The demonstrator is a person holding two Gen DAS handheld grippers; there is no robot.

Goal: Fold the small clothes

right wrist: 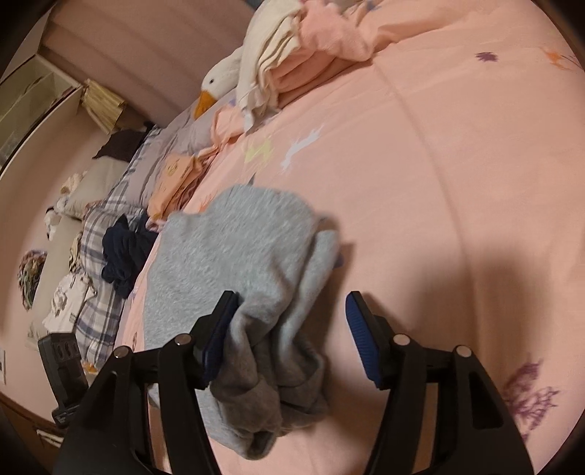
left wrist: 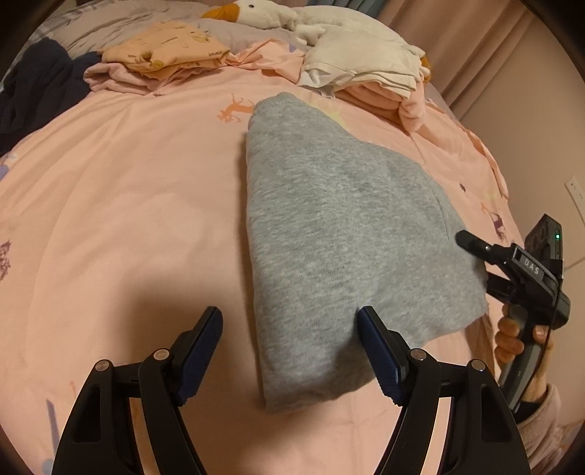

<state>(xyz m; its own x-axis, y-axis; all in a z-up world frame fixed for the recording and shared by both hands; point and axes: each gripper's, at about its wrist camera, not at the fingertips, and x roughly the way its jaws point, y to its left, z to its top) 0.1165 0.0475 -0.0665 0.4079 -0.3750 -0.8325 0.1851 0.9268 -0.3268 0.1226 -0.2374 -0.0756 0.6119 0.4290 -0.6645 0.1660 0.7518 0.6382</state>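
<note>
A grey knit garment (left wrist: 329, 234) lies folded lengthwise on the pink bed sheet (left wrist: 128, 219). My left gripper (left wrist: 290, 325) is open over its near end; the left finger is above bare sheet and the right finger (left wrist: 376, 350) touches the cloth. My right gripper (left wrist: 475, 263) reaches in at the garment's right edge. In the right wrist view the right gripper (right wrist: 290, 318) is open, and the garment's bunched near edge (right wrist: 270, 365) lies between the fingers against the left pad (right wrist: 219, 336).
A folded peach and pink clothes stack (left wrist: 164, 54) and a dark navy garment (left wrist: 33, 91) lie at the far left. A white and pink pile (left wrist: 365, 69) and a goose plush (left wrist: 256, 12) lie at the far right. The wall (left wrist: 530, 109) is right.
</note>
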